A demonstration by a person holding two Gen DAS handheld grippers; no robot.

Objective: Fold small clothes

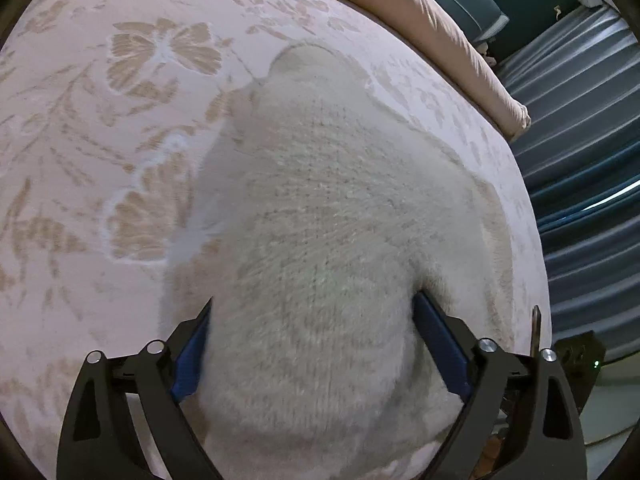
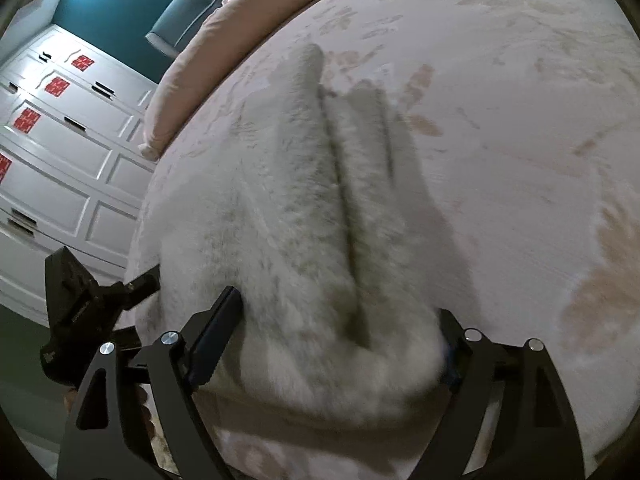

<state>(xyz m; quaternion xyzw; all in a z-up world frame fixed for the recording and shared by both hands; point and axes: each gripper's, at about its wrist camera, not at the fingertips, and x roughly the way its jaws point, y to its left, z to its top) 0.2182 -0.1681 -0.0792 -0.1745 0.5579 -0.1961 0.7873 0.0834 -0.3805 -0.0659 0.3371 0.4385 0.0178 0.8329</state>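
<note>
Bed: a big bed with a pale cover and tan butterfly and leaf shapes on it. A pink pillow lies along its far edge.
Sweater: a small, fuzzy white knit sweater lies on the bed, near the edge by the person. In the right view it looks folded over, with long folds stacked side by side.
How it will handle: I think it is soft, light and floppy. It will sag and bunch if lifted by one spot. The fluff should not slip much.
Where to hold: I would pinch the near edge, at its two corners, so it lifts evenly.
Left gripper: jaws wide open. The near end of the sweater sits between them, not squeezed.
Right gripper: jaws wide too. The thick folded end fills the gap and brushes the pads, but I see no pinch.
</note>
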